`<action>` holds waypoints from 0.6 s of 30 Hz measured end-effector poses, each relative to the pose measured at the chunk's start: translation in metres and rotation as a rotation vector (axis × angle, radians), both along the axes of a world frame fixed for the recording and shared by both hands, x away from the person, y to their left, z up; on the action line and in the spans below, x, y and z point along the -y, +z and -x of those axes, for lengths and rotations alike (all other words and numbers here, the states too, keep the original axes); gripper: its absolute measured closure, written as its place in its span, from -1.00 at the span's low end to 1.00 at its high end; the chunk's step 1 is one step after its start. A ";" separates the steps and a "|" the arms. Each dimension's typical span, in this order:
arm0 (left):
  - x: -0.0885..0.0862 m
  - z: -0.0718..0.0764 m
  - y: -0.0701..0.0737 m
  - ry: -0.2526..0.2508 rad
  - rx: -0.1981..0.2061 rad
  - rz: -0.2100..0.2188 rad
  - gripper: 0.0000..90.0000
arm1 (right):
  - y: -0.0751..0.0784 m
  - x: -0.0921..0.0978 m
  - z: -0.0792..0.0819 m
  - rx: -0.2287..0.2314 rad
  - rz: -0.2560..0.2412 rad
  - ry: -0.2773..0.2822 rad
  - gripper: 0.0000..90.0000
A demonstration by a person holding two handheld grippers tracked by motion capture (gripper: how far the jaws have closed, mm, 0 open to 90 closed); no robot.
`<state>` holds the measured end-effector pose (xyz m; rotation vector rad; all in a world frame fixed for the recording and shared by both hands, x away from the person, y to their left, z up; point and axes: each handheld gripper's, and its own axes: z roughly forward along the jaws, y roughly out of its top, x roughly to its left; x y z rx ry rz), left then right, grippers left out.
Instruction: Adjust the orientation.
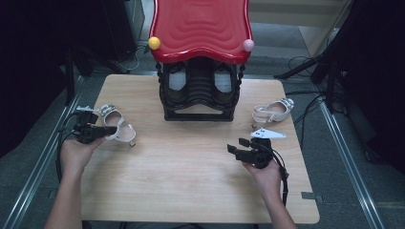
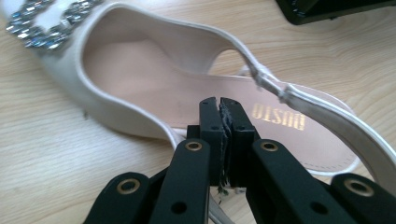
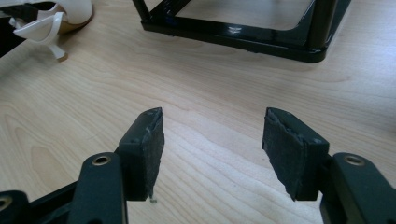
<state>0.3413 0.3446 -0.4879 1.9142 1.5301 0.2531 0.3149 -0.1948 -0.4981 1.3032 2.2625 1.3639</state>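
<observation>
Right gripper [image 3: 212, 154] agape over table [image 3: 210, 93]

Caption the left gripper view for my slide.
Left tool shut on the side edge of a white slingback shoe on the wooden table.

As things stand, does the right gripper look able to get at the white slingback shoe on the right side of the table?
Probably yes: the right gripper is open, and bare wooden table lies between it and the white slingback shoe. The black shoe rack stands off to one side.
</observation>
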 end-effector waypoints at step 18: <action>-0.016 0.009 0.008 0.052 0.020 -0.042 0.84 | 0.000 -0.002 -0.002 0.003 0.004 -0.008 -0.14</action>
